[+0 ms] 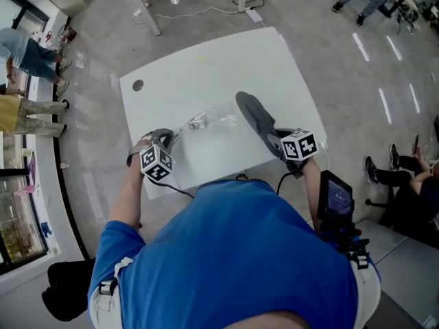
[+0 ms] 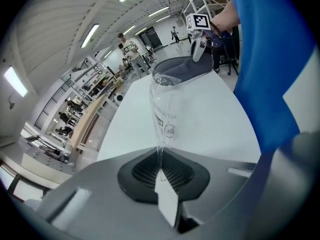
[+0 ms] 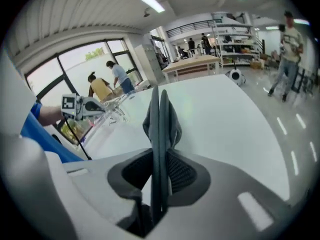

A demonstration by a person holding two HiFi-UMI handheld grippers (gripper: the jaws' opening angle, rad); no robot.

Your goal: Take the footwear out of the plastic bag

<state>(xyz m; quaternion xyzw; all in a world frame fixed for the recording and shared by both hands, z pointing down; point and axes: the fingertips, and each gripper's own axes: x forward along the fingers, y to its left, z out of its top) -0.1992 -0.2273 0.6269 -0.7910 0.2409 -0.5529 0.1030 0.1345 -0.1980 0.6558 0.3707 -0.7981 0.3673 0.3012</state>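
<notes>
A dark grey slipper [image 1: 254, 114] lies on the white table [image 1: 206, 67] right of the middle, and my right gripper [image 1: 274, 141] is shut on its near end. In the right gripper view the slipper [image 3: 159, 119] stands edgewise between the jaws of the right gripper [image 3: 157, 179]. A clear plastic bag [image 1: 209, 120] stretches from the slipper's left side to my left gripper [image 1: 167, 140], which is shut on the bag's near end. In the left gripper view the bag [image 2: 164, 114] rises from the left gripper [image 2: 160, 171] toward the slipper [image 2: 182, 69]; its open mouth sits beside the slipper.
A round dark grommet [image 1: 138, 85] marks the table's far left corner. The near table edge runs just in front of both grippers. People stand at the left [image 1: 27, 108] and one sits at the right [image 1: 405, 177]. A cable [image 1: 206, 11] lies on the floor beyond.
</notes>
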